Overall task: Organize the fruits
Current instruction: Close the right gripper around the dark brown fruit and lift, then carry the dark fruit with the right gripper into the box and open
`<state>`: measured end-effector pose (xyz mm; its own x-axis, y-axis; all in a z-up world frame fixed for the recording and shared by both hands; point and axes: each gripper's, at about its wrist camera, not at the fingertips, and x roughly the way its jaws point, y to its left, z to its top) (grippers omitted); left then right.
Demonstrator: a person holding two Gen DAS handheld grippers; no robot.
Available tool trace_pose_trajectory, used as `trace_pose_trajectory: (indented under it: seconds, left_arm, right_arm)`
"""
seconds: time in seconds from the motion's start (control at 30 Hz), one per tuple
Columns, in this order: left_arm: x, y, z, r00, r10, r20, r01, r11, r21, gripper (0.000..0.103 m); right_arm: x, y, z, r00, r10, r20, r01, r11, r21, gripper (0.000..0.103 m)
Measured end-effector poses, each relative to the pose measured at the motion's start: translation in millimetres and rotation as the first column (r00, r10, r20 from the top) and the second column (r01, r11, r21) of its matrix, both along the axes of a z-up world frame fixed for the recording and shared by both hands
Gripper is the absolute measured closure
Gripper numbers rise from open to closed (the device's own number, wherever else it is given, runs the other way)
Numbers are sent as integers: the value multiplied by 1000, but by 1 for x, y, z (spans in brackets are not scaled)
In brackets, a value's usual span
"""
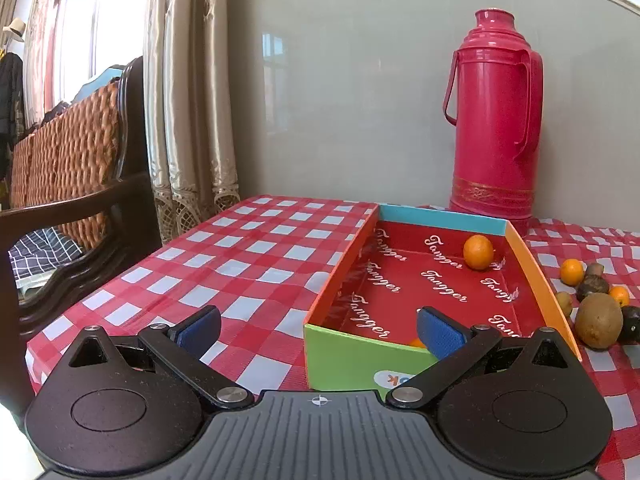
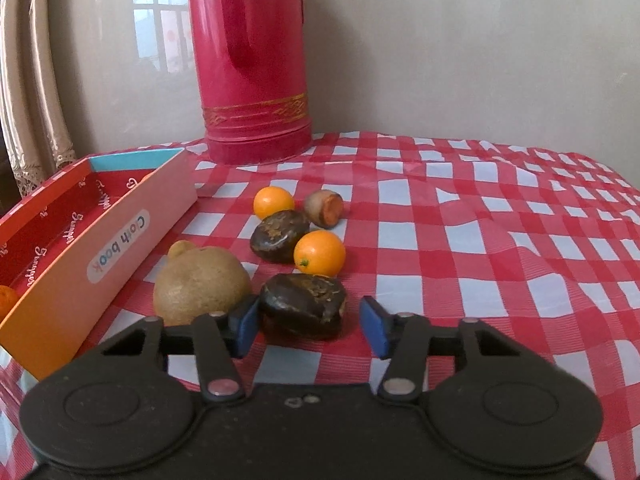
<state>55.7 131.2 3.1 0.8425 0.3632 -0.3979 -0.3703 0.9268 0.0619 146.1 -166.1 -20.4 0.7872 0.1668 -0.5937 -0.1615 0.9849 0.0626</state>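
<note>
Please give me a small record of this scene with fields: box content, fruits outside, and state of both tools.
box: one orange at its far end, another partly hidden near the front
outside: two oranges, two dark fruits, a kiwi, a cut brown piece
left tool: open, holds nothing
right tool: open, around the nearest dark fruit
behind: thermos

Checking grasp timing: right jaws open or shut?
Open. The right gripper straddles the near dark fruit, with a gap at the right pad.
</note>
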Motion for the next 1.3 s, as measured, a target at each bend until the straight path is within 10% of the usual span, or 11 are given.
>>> trace_pose_trajectory:
  seconds: [1.3]
  left_arm:
    - [-29, 42, 1, 996, 78, 30, -77, 996, -35, 0]
  right_arm:
    - [-39, 71, 52, 977, 126, 173, -132, 991, 22, 67]
